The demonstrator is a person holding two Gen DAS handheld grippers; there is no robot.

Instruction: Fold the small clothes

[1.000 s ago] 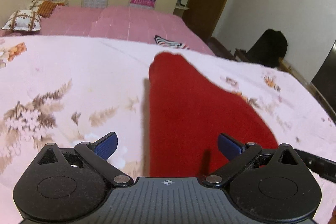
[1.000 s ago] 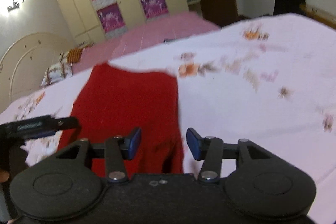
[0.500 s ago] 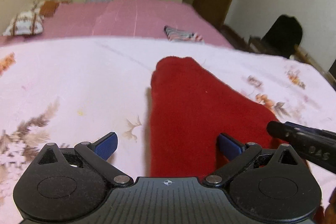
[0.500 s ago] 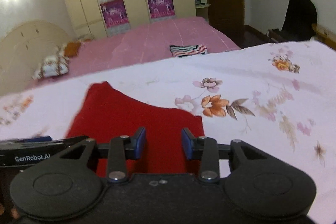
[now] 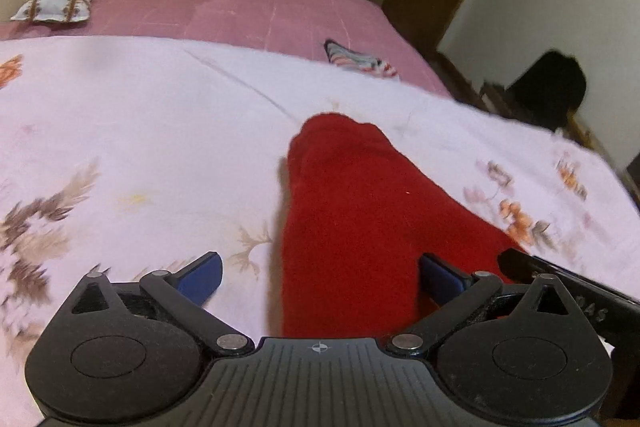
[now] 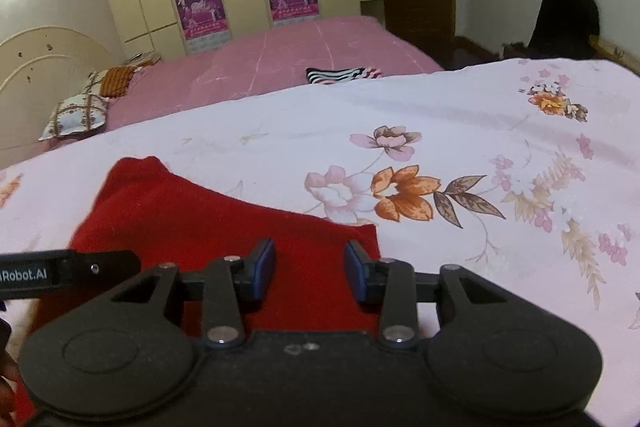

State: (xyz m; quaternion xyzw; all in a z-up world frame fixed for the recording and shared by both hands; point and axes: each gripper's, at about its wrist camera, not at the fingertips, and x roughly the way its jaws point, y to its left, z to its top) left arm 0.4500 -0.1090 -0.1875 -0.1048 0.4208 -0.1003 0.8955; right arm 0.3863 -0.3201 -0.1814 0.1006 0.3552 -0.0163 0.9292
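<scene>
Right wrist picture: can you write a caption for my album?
Right gripper, jaws opening, over the near edge of a red garment lying on a floral sheet.

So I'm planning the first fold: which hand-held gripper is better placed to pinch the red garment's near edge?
Probably the right hand-held gripper: both its slightly opening fingers frame the red garment, pads clear. The left hand-held gripper straddles the garment's side edge, one finger over the floral sheet.

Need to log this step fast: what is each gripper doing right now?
Left gripper: open wide, holding nothing, over the near edge of the red garment.
Right gripper: opening, gripping nothing, red garment below.
</scene>
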